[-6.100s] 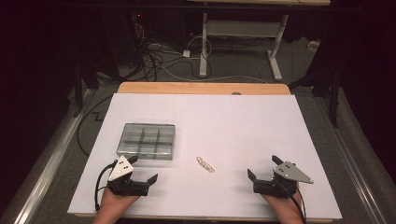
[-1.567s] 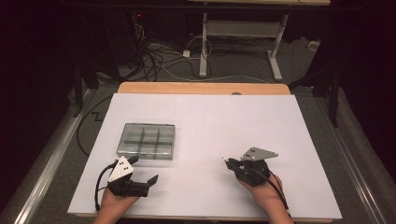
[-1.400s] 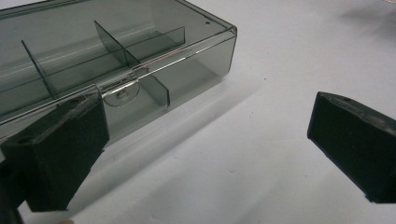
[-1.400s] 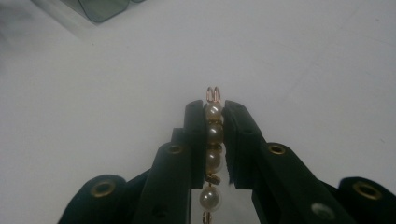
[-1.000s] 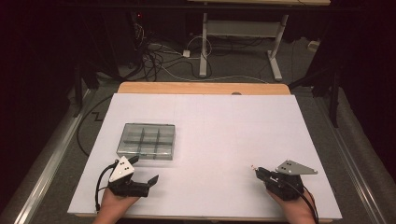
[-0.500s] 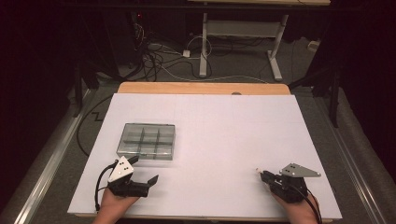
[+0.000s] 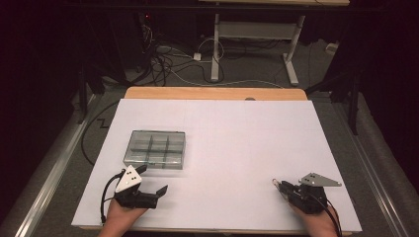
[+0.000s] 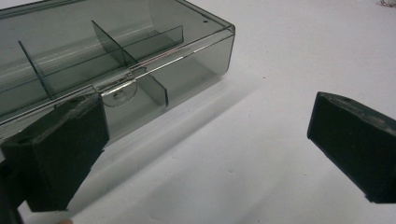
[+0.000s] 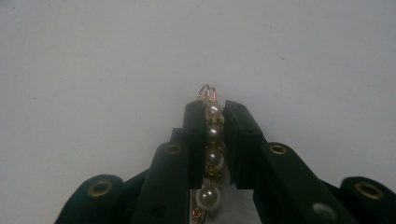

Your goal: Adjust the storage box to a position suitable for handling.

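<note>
The bracelet [image 9: 212, 140], a short string of pearl beads on gold wire links, is clamped lengthwise between the jaws of the right gripper [image 9: 214, 108]. Its looped gold end pokes out past the jaw tips, and one bead hangs free behind them, toward the camera. In the right gripper view the two black jaws press on the beads from either side, with bare white sheet behind them.

In the high view the right gripper [image 7: 276, 183] sits near the front right corner of the worktop [image 7: 247, 128], held by a hand [image 7: 318, 224] that comes in from the near edge. A glint of the bracelet [image 7: 274, 182] shows at the jaw tips, which point left, toward the middle of the worktop.

The left gripper [image 7: 154, 181] rests near the front left corner, its jaws spread wide with nothing between them. In the left gripper view the sheet lies bare between the two black pads [image 8: 60, 149].

The box [image 7: 155, 149] stands on the left half of the worktop, just beyond the left gripper. It is of smoky clear plastic, divided into compartments by thin walls, and its lid is closed. In the left gripper view the box [image 8: 116, 65] lies close behind the left pad, its clasp facing the camera. The bracelet and the box are well apart.
</note>
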`<action>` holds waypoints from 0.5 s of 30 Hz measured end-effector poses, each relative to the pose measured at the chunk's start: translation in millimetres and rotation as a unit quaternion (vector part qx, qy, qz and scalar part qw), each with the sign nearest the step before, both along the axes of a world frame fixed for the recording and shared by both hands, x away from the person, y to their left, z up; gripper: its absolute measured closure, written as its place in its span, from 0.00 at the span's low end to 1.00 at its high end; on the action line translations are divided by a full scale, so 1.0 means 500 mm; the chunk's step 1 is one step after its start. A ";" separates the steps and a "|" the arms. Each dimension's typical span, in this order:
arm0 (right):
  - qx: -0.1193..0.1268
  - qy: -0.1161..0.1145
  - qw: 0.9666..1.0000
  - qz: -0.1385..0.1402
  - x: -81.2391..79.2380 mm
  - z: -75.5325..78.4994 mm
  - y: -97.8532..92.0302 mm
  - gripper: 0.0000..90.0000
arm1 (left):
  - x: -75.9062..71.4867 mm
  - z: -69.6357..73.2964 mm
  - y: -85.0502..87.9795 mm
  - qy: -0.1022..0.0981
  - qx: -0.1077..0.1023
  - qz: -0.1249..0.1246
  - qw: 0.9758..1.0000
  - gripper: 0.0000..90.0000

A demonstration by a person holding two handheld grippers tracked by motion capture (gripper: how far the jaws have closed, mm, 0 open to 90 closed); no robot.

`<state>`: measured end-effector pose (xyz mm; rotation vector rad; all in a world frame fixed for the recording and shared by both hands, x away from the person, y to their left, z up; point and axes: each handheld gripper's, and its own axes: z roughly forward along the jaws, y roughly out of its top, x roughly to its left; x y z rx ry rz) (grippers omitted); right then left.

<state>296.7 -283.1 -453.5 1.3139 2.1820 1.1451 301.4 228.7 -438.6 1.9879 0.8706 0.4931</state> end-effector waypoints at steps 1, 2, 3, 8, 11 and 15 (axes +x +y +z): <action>0.000 0.000 1.000 0.000 0.001 0.000 -0.001 0.88 | 0.000 0.000 0.000 0.000 0.000 0.000 1.000 0.00; 0.000 0.000 1.000 0.000 0.001 0.000 -0.001 0.88 | 0.000 0.000 0.000 0.000 0.000 0.000 1.000 0.00; 0.001 -0.001 1.000 -0.003 0.001 0.000 -0.001 0.85 | 0.000 0.000 0.000 0.001 0.001 0.000 1.000 0.00; 0.008 -0.015 1.000 -0.005 -0.001 0.010 -0.005 0.80 | 0.001 0.000 0.001 0.002 -0.001 0.000 1.000 0.00; 0.016 -0.019 1.000 -0.005 -0.002 0.014 -0.004 0.79 | 0.001 0.000 0.001 0.003 -0.001 0.000 1.000 0.00; 0.036 -0.040 0.999 0.011 -0.002 0.020 0.014 0.78 | 0.001 0.000 0.002 0.003 -0.003 -0.003 1.000 0.04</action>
